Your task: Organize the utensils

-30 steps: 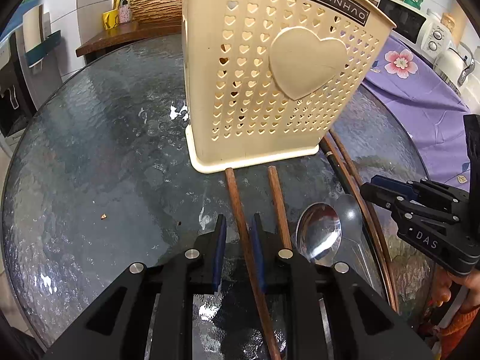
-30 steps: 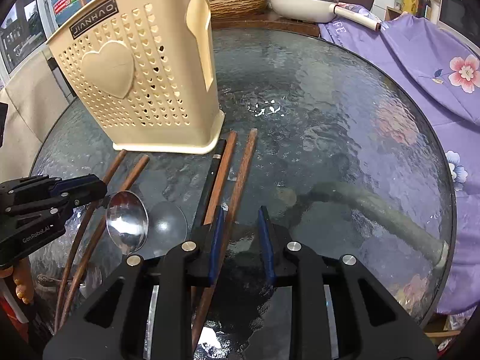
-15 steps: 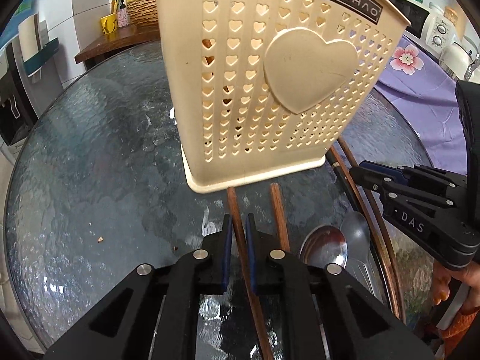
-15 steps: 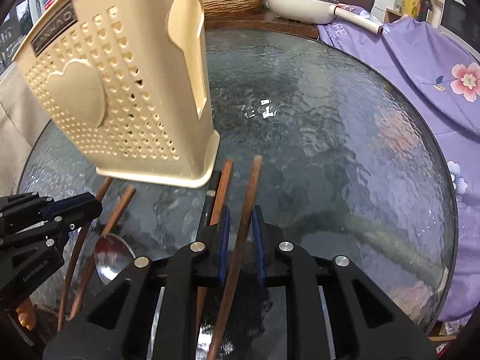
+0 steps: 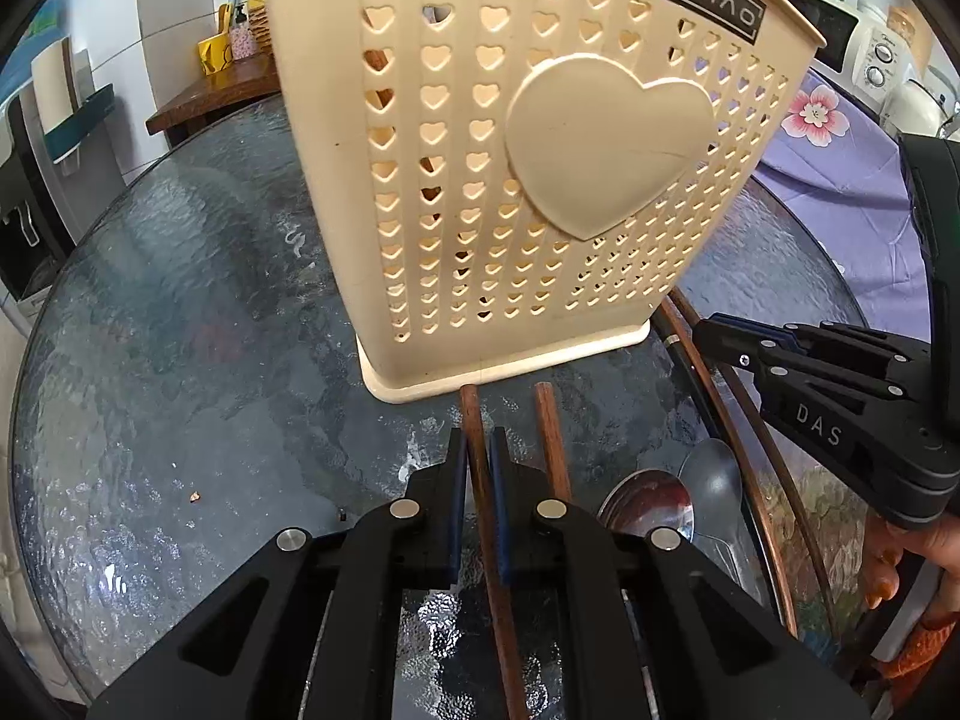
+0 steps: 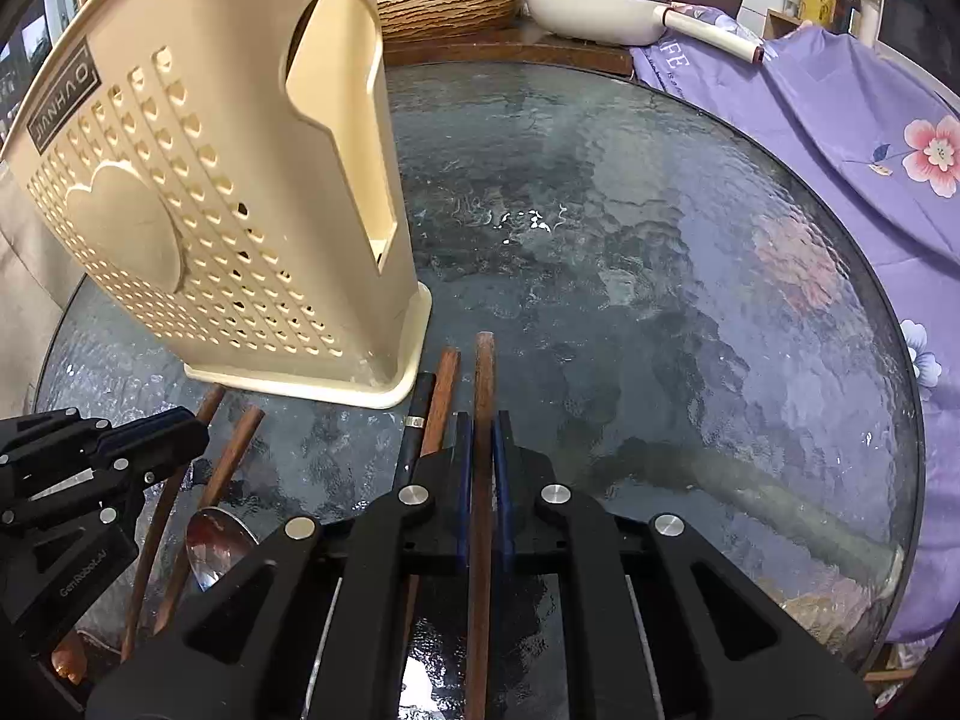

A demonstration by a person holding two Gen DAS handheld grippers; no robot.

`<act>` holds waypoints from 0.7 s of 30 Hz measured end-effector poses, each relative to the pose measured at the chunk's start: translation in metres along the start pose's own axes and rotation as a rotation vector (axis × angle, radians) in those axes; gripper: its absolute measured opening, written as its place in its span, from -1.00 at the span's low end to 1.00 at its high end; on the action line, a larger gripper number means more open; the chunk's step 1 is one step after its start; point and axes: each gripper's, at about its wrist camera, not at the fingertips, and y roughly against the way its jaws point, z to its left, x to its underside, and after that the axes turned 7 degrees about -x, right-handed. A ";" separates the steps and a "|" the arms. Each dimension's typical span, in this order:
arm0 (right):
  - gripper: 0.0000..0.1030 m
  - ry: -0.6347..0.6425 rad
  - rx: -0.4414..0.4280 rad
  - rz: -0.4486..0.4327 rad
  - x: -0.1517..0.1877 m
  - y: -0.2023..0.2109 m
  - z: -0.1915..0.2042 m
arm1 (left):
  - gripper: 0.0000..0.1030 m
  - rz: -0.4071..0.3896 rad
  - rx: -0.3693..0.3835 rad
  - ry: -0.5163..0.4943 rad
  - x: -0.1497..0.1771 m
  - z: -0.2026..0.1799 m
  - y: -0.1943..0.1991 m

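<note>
Chopsticks lie just before the holder (image 5: 540,180) on the table (image 5: 180,330); my left claw (image 5: 477,450) pinches one (image 5: 471,414), my right claw (image 6: 480,432) another (image 6: 483,360), ready to lift them in.

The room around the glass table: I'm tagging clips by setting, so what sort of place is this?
Most likely a home kitchen or dining corner: a microwave on a counter, a lidded pan beside a woven basket, and the cream utensil holder on the table.
</note>
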 end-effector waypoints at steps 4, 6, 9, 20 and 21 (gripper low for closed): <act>-0.85 -0.007 -0.011 -0.015 0.001 0.002 -0.003 | -0.86 -0.001 0.007 0.009 0.001 -0.003 0.001; -0.85 -0.013 -0.010 -0.030 0.002 0.005 -0.005 | -0.87 -0.002 0.012 0.013 0.001 -0.003 0.001; -0.85 -0.019 -0.023 -0.054 0.000 0.013 -0.008 | -0.87 -0.012 0.015 0.014 -0.001 -0.003 0.005; -0.85 -0.019 -0.069 -0.159 0.000 0.055 -0.009 | -0.87 -0.082 0.057 0.020 -0.010 -0.002 0.034; -0.85 -0.016 -0.075 -0.173 0.001 0.062 -0.008 | -0.87 -0.093 0.065 0.019 -0.011 -0.002 0.040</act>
